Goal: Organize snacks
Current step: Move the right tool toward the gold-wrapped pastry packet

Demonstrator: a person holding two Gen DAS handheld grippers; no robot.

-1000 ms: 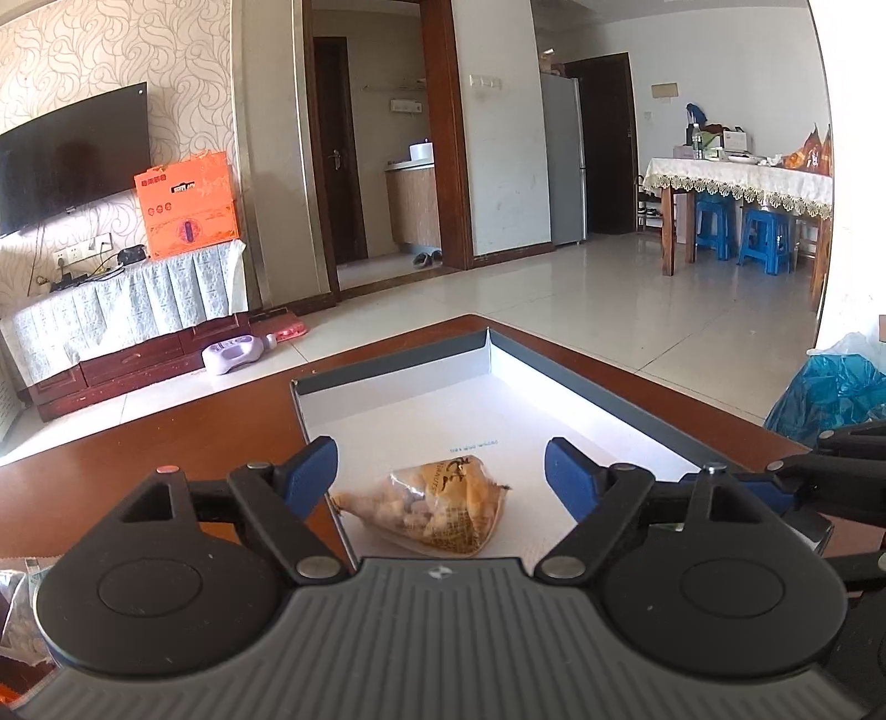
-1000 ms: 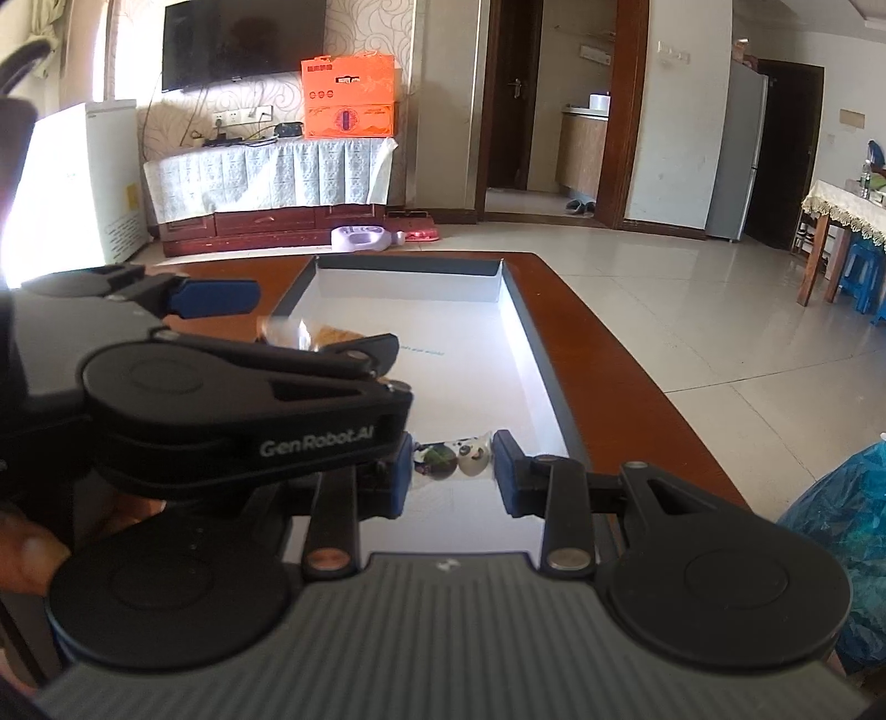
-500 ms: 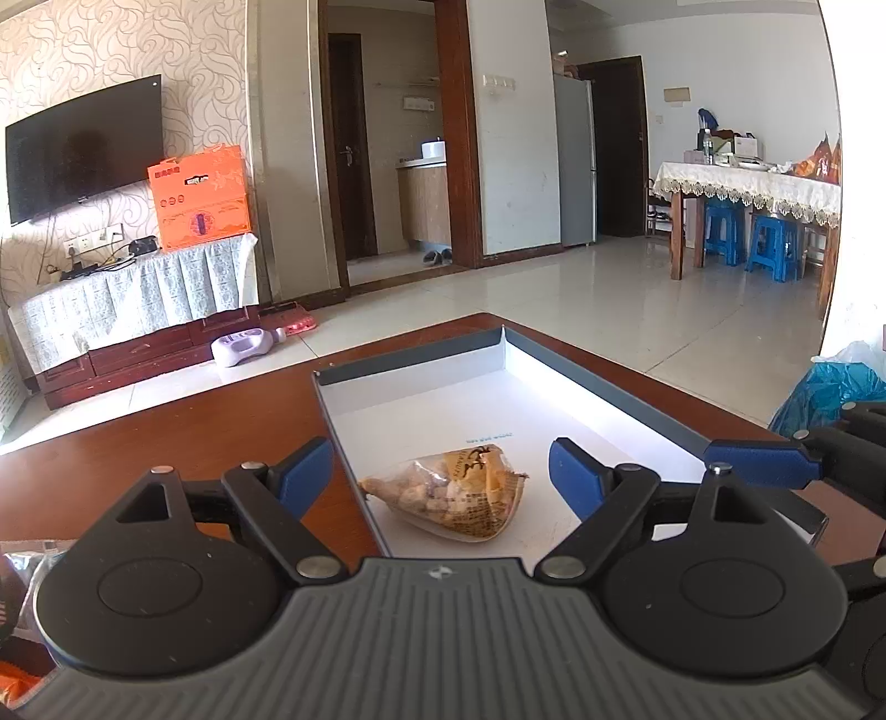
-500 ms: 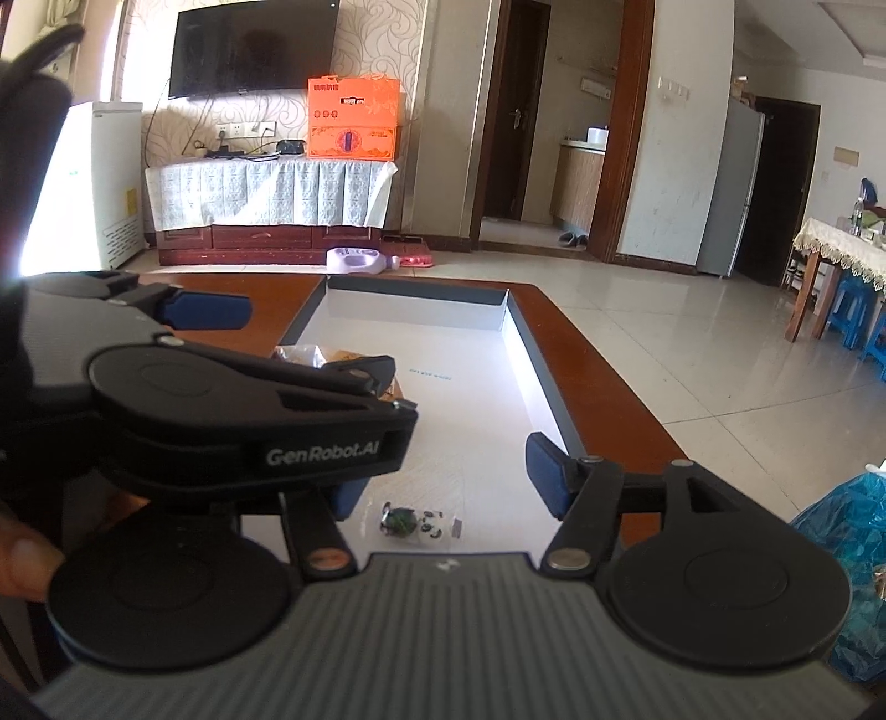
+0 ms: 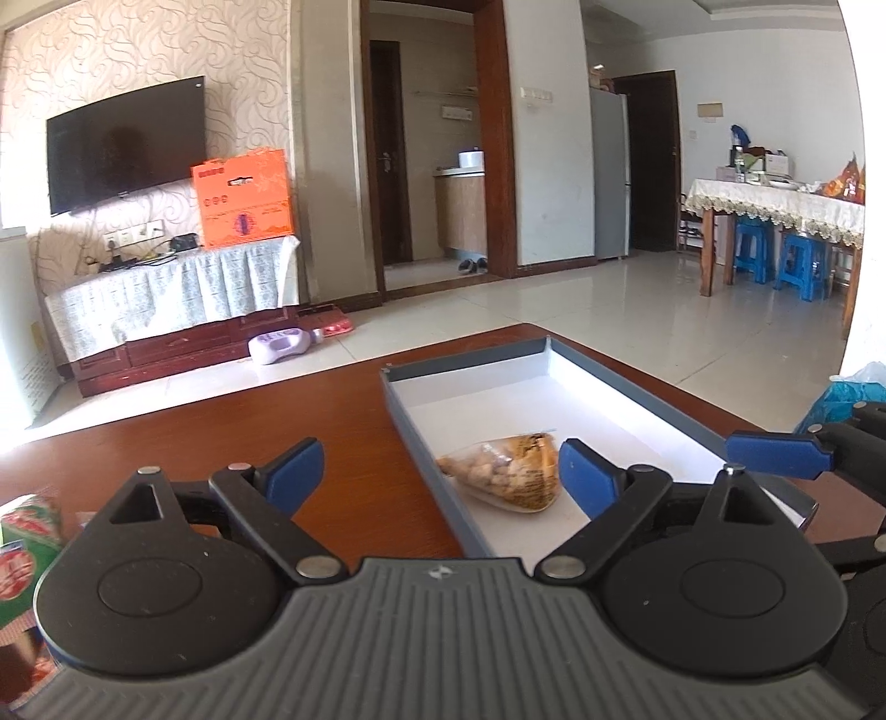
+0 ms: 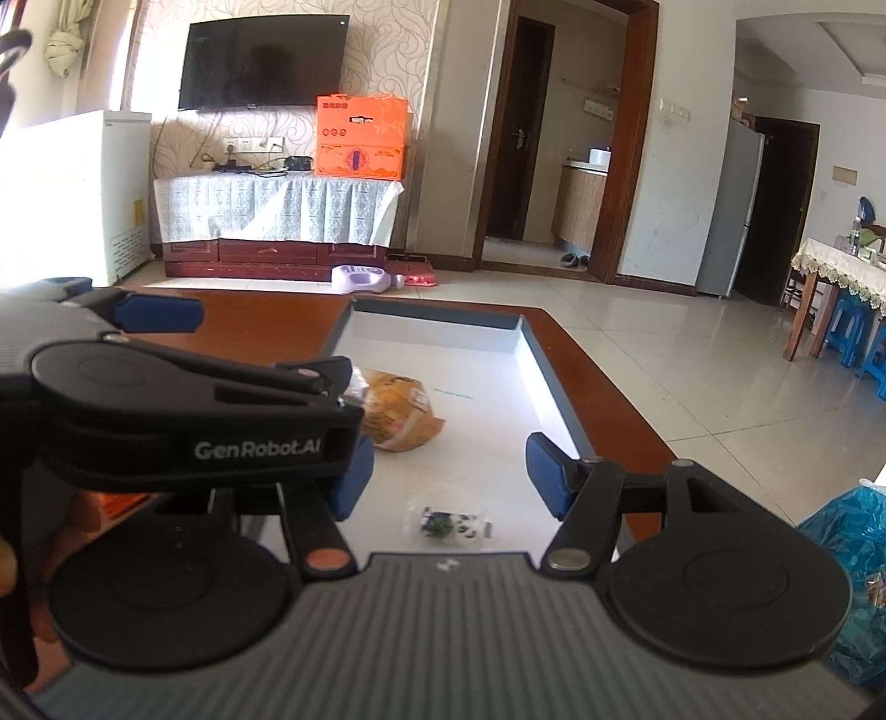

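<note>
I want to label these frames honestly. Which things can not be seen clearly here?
- Peanut bag, right wrist view: its left part is hidden behind the left gripper.
- Small candy packet, right wrist view: print too small to read.
- Green packet, left wrist view: cut off by the left edge.
- Blue bag, right wrist view: cut off by the right edge.

Patterned beige wallpaper (image 6: 387, 50) stood on far wall ahead of jaws. Dark television (image 6: 260, 61) hung there, above cloth-draped low cabinet (image 6: 277, 221) bearing orange boxes (image 6: 362, 138). Dark-framed doorway (image 6: 559, 138) opened beyond jaws, right of centre. Pale glossy floor tiles (image 6: 692, 354) reflected daylight. Dining table (image 5: 775, 205) with blue stools (image 5: 797, 266) stood far right.
</note>
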